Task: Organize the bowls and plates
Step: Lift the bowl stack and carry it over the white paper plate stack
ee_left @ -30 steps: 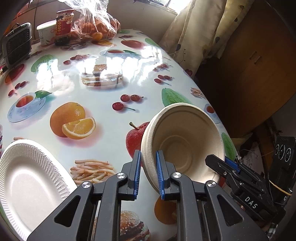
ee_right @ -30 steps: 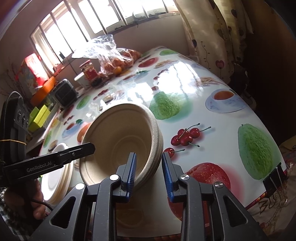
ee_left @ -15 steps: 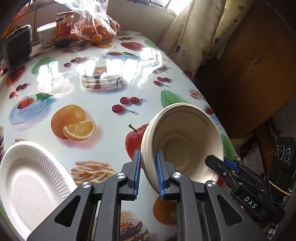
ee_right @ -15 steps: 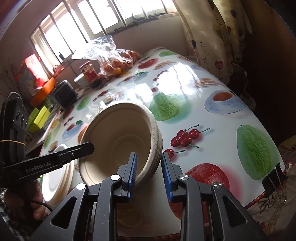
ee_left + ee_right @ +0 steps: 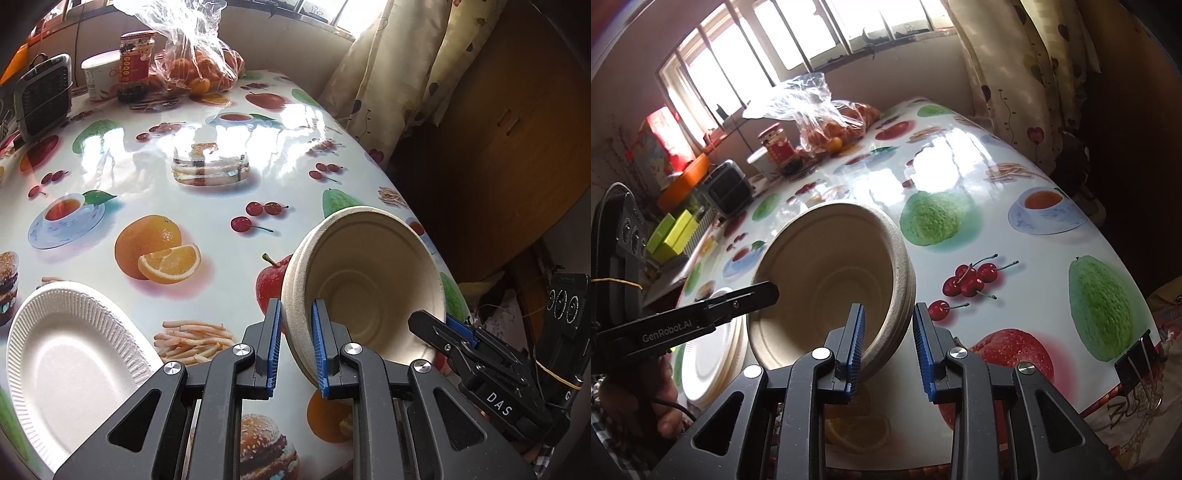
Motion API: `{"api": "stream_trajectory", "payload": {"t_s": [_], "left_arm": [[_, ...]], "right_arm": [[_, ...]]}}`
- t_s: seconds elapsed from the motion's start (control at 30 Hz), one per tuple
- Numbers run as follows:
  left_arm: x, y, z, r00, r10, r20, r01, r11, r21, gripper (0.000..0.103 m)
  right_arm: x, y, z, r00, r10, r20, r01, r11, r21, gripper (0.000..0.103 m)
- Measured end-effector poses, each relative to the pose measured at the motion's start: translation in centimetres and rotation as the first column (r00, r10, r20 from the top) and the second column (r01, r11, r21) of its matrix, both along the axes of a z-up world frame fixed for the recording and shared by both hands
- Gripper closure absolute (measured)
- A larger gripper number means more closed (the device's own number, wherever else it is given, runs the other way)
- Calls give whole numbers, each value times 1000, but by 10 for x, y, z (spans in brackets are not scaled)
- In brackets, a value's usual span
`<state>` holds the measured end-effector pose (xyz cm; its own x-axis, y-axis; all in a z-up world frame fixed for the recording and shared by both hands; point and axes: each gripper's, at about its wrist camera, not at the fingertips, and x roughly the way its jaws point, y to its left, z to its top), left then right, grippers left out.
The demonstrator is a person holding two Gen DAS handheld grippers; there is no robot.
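The bowls (image 5: 364, 284), a nested beige stack tipped up on edge, sit above the table's near right corner, mouth facing the near edge. The left gripper (image 5: 297, 347) clamps the stack's left rim, one blue pad inside the bowl and one outside, both pressed to the wall. The right gripper (image 5: 888, 347) straddles the opposite rim: its left pad lies against the inner wall, while its right pad stands a little off the outer side, so whether it truly grips is hard to tell from here; the jaws are narrow, about the rim. In the left view the right gripper's black finger reaches in across the bowl's lower right rim; in the right view the left gripper's finger crosses the bowl's left rim, with a hand (image 5: 646, 391) below it.

White plates (image 5: 74, 362), ribbed at the rim, lie in a stack at the table's near left edge, well apart from the bowls. The table (image 5: 207, 221) wears a glossy cloth printed with fruit, burgers and teacups. At its far edge stand a bag of oranges (image 5: 199, 70), a red-labelled jar (image 5: 135, 62), a white tub (image 5: 98, 75) and a small grey heater (image 5: 42, 96). A curtain (image 5: 399, 74) hangs past the far right corner
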<state>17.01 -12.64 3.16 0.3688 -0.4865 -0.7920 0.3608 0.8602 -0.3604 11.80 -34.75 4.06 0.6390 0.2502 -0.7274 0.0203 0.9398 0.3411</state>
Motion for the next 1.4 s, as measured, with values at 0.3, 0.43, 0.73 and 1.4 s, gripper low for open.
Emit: {"api": "stream_trajectory", "payload": {"t_s": [0.3, 0.43, 0.73, 1.4], "left_arm": [[-4, 10, 7, 1000, 24, 13, -24, 1000, -5, 86], [-7, 15, 10, 999, 35, 20, -35, 999, -6, 86], [-11, 28, 15, 997, 64, 34, -64, 998, -6, 86], [-26, 78, 23, 983, 173, 67, -172, 985, -10, 86]], "right_arm": [[0, 8, 6, 1000, 25, 10, -25, 1000, 7, 77], [-1, 12, 7, 999, 37, 12, -37, 999, 10, 77], [0, 23, 12, 997, 73, 21, -73, 997, 10, 77], [9, 71, 17, 981, 192, 32, -192, 981, -1, 77]]}}
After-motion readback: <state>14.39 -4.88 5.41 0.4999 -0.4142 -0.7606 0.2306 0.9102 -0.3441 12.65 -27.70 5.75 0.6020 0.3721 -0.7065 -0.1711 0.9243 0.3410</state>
